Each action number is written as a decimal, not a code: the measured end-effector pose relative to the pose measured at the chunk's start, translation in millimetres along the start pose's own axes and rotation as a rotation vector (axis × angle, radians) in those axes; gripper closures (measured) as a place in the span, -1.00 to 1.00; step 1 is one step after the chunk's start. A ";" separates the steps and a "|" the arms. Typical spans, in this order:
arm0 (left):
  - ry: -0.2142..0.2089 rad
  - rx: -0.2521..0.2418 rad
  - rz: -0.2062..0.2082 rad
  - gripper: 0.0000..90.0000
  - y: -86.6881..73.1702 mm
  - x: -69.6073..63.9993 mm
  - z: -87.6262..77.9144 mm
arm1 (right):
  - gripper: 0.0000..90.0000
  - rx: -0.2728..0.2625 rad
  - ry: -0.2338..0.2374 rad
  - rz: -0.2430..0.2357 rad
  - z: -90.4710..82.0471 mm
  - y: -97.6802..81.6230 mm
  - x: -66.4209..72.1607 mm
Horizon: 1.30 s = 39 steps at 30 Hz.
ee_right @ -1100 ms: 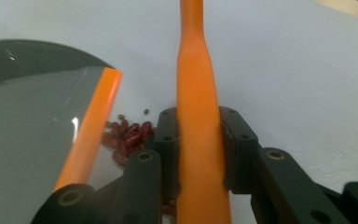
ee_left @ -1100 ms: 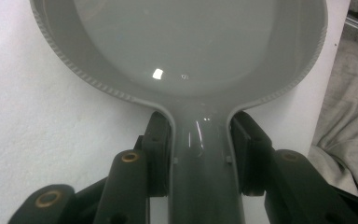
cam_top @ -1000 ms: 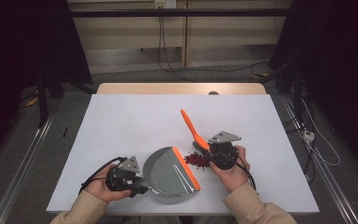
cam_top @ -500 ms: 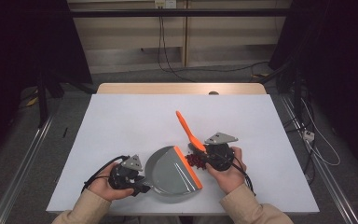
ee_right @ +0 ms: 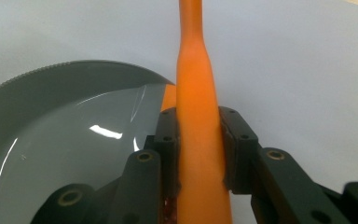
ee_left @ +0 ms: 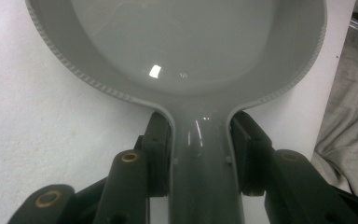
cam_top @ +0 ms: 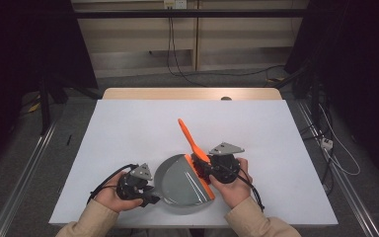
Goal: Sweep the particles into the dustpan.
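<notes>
You are pinching the grey plastic dustpan (cam_top: 185, 183) handle with left jaws, the orange-handled brush (cam_top: 193, 143) with right — at three o'clock, pressing hard risks tipping it.

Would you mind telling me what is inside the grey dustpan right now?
The grey dustpan shows a bare, glossy inside in the left gripper view. In the high view, the orange brush sits over its orange lip, hiding whatever lies under the bristles.
</notes>
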<state>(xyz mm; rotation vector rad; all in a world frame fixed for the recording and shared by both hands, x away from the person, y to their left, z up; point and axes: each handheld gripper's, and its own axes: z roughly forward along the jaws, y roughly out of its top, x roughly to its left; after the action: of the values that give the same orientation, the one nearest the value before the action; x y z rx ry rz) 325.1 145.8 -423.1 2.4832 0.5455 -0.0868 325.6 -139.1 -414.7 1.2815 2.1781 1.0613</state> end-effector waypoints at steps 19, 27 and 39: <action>-0.003 -0.006 -0.007 0.40 -1.6 1.0 -1.2 | 0.59 -0.031 0.099 -0.038 2.1 12.7 36.5; -0.002 -0.012 -0.019 0.40 -4.2 1.5 -1.9 | 0.59 -0.079 0.086 -0.041 -7.1 27.3 27.4; -0.005 -0.010 -0.024 0.40 -3.7 1.7 -1.4 | 0.59 -0.034 -0.065 -0.043 7.3 16.1 -18.8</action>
<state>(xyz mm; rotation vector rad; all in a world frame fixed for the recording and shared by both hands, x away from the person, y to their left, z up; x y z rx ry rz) 325.1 150.0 -424.2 2.4662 0.5726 -0.0994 348.9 -147.7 -407.6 1.2312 2.1209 1.0216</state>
